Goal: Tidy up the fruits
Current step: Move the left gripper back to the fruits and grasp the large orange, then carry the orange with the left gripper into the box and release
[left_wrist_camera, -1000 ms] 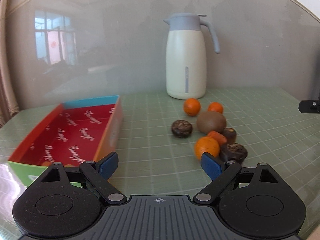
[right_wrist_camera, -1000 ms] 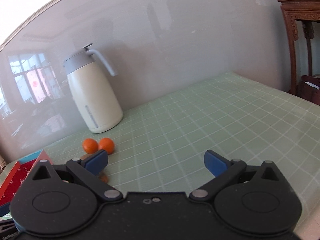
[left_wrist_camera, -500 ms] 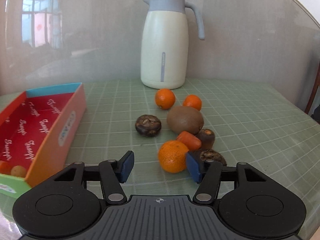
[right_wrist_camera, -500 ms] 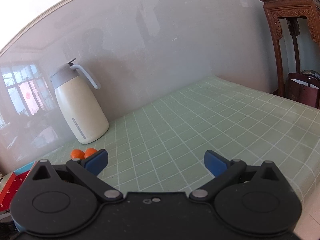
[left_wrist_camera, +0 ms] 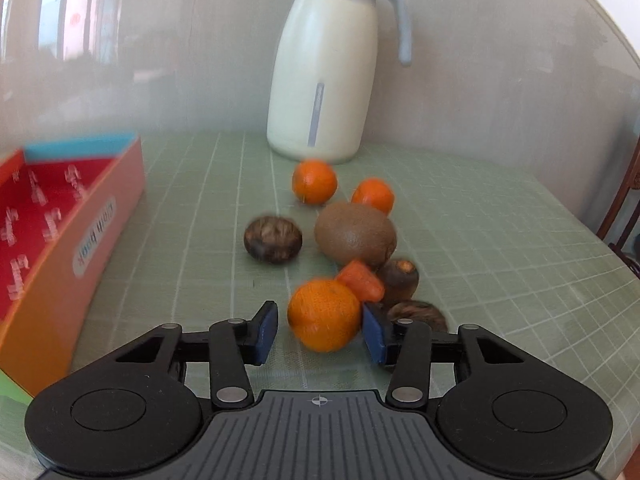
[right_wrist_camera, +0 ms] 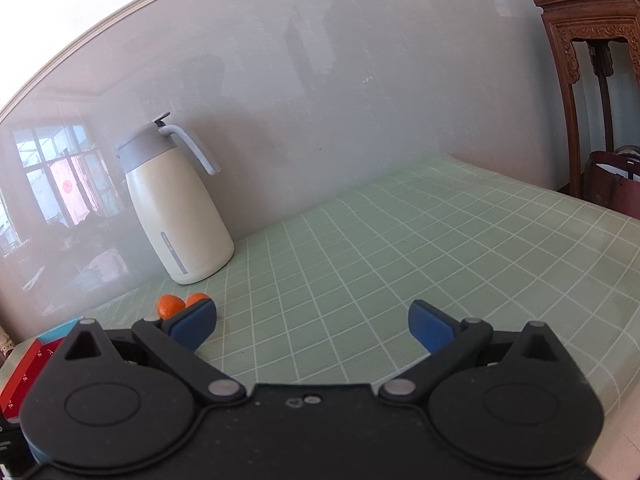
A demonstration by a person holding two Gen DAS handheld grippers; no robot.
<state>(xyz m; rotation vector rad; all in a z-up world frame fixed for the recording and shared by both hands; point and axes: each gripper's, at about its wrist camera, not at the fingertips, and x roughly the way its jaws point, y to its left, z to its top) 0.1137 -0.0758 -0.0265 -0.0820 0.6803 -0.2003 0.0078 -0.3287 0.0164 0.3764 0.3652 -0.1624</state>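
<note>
Left tongs closing around the nearest mandarin on the desk.

The mandarin is sitting low-centre between the blue pads; the right pad is looking to be touching its skin, a gap showing at the left, so nothing is gripped yet. Judging it light, round, soft-skinned and prone to rolling: squeeze gently across its widest middle. Crowding at its 1 o'clock: a carrot piece, dark chestnut-like lumps, a kiwi. Clear desk is lying toward 9 o'clock, leading to the red box. Right tongs are hanging wide apart, empty, over bare desk.
</note>
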